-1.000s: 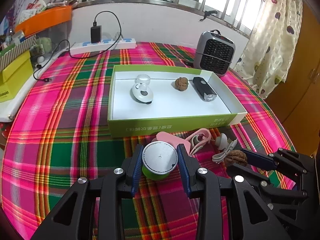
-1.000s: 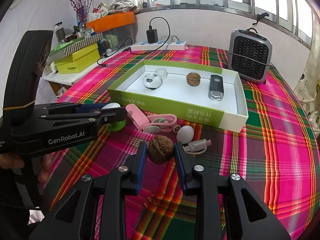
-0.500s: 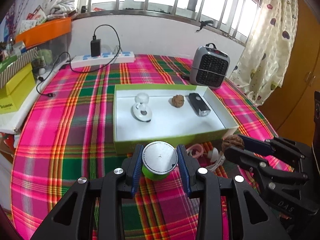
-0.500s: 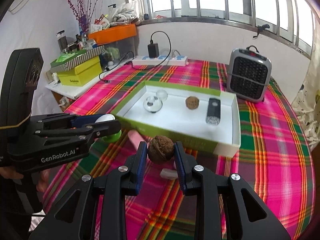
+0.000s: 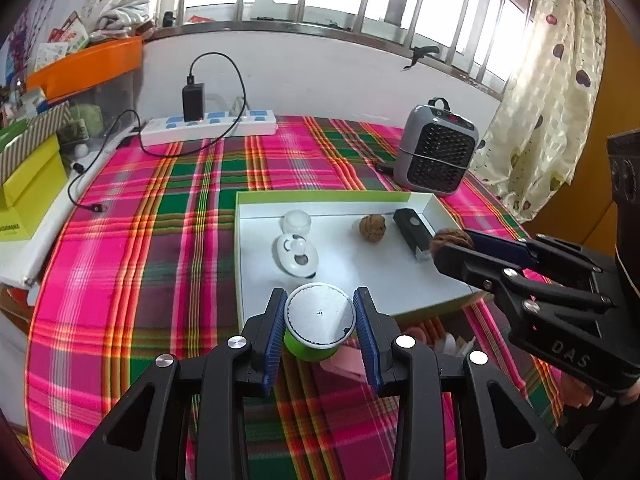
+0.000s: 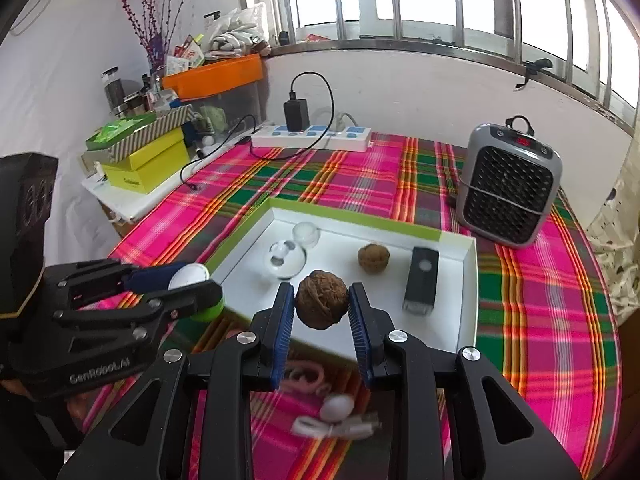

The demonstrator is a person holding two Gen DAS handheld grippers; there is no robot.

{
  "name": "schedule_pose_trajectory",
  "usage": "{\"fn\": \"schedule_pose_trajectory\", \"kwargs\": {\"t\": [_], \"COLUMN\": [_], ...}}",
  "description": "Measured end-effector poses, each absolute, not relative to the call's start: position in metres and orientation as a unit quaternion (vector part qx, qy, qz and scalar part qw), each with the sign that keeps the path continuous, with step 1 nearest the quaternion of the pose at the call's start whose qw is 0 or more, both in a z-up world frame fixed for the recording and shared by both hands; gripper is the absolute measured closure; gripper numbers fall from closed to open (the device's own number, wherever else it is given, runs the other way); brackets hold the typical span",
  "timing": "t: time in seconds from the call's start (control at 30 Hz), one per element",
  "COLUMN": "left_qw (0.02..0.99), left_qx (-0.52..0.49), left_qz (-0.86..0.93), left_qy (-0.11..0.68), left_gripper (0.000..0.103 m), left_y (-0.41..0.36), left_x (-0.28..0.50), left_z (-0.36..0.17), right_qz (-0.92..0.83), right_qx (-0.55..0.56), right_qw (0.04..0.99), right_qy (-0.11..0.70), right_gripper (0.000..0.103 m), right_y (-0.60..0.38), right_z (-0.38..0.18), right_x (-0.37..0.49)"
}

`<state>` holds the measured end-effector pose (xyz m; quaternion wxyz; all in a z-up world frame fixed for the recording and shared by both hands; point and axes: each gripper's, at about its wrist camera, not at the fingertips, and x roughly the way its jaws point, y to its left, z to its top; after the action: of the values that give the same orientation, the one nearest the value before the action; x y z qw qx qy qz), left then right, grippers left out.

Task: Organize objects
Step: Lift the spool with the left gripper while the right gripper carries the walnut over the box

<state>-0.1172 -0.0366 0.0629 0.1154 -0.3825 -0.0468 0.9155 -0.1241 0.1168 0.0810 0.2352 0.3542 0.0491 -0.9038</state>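
Observation:
My left gripper [image 5: 320,326] is shut on a small green jar with a white lid [image 5: 319,317], lifted above the front edge of the green-rimmed white box [image 5: 344,197]. My right gripper [image 6: 321,306] is shut on a brown walnut [image 6: 321,305], held in the air over the box's near wall [image 6: 468,308]. From the left wrist view that walnut [image 5: 451,237] hangs at the box's right side. Inside the box lie a white round earbud case [image 5: 295,255], a second walnut [image 5: 372,228] and a black rectangular device [image 5: 412,232].
On the plaid tablecloth in front of the box lie a pink item [image 6: 304,376] and a white charger plug with cable [image 6: 338,416]. A grey heater [image 6: 508,188] stands behind the box on the right, a white power strip [image 6: 312,138] at the back, stacked boxes [image 6: 144,156] at the left.
Both grippers have risen and moved toward the box, carrying the jar and the walnut. The walnut was lifted off the cloth and now hangs over the box's near edge.

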Motion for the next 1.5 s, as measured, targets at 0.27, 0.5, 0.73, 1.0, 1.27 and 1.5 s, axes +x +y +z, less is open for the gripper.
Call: {"fn": "schedule_pose_trajectory", "kwargs": {"t": [0.27,0.5,0.73,1.0,1.27,1.5], "left_qw": [0.109,0.103,0.102,0.102,0.105,0.1], "left_qx": [-0.396,-0.399,-0.411,-0.42,-0.423,-0.421], "left_qz": [0.91,0.909,0.904,0.9,0.898,0.901], "left_qy": [-0.051,-0.052,-0.057,-0.058,-0.056,-0.04], "left_gripper": [0.071,0.071,0.071,0.071,0.071,0.071], "left_y": [-0.038,-0.039,-0.04,-0.042,-0.042,-0.039], "left_x": [-0.138,-0.152,-0.166,-0.174,-0.179,-0.181], "left_z": [0.054,0.048,0.038,0.03,0.027,0.026], "right_qz": [-0.894,-0.887,-0.881,-0.874,-0.864,-0.86], "right_qx": [0.375,0.391,0.403,0.415,0.434,0.441], "right_qw": [0.241,0.241,0.24,0.242,0.241,0.24], "right_qy": [0.051,0.056,0.069,0.077,0.086,0.094], "right_gripper": [0.074,0.074,0.074,0.074,0.074,0.074], "right_y": [0.108,0.102,0.095,0.084,0.074,0.069], "right_z": [0.073,0.062,0.055,0.045,0.031,0.026], "right_x": [-0.163,-0.19,-0.212,-0.228,-0.241,-0.245]}}
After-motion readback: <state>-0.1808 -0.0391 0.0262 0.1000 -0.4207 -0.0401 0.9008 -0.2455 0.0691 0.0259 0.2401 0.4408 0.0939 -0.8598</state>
